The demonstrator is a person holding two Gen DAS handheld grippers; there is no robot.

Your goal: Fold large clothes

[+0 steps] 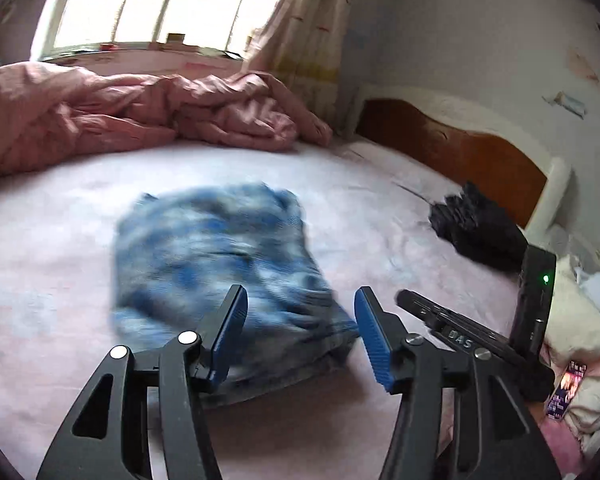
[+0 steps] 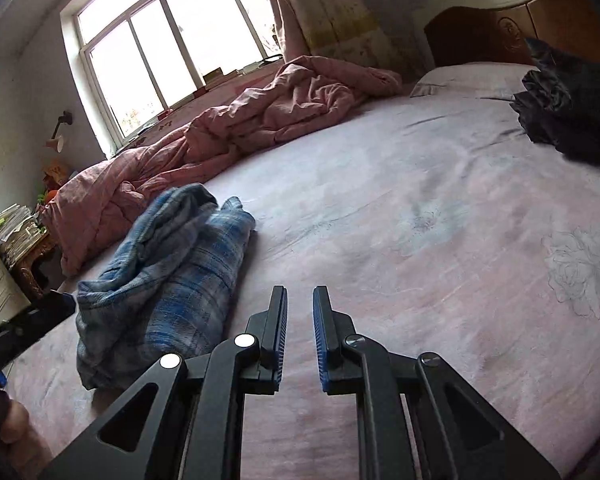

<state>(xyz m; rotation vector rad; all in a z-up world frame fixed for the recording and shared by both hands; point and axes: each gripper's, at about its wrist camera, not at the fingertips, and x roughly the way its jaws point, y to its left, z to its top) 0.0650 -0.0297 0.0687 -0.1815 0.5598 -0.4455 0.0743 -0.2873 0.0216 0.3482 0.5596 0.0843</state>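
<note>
A blue plaid shirt (image 1: 224, 264) lies folded into a rough bundle on the pink bed sheet (image 1: 60, 280); it is motion-blurred in the left wrist view. My left gripper (image 1: 300, 300) is open and empty, just above the bundle's near right corner. In the right wrist view the same shirt (image 2: 172, 280) lies to the left. My right gripper (image 2: 300, 292) is open by a narrow gap and empty, over bare sheet (image 2: 420, 240) to the right of the shirt. The right gripper's body (image 1: 480, 344) shows at the left view's right edge.
A crumpled pink quilt (image 1: 120, 116) lies along the far side under the window (image 2: 160, 40). A dark folded garment (image 1: 476, 228) lies near the wooden headboard (image 1: 460, 148); it also shows in the right wrist view (image 2: 572, 100). A phone (image 1: 566, 392) lies beside white bedding at right.
</note>
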